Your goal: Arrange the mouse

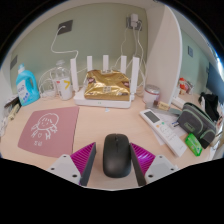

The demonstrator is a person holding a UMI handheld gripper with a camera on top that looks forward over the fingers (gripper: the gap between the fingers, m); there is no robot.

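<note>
A black computer mouse (116, 156) lies on the light wooden table (105, 122), pointing away from me. My gripper (114, 150) is open, and the mouse stands between its two fingers, whose magenta pads (84, 157) flank it closely on either side. The mouse rests on the table with a narrow gap at the left pad. A pink mouse mat (48, 128) with a white cartoon drawing lies ahead and to the left of the fingers, apart from the mouse.
A white router (107, 88) with several antennas stands at the back by the wall. A blue bottle (27, 85) is at the back left. A small cup (151, 97), a white remote (160, 124), a grey case (197, 118) and a green item (193, 144) crowd the right side.
</note>
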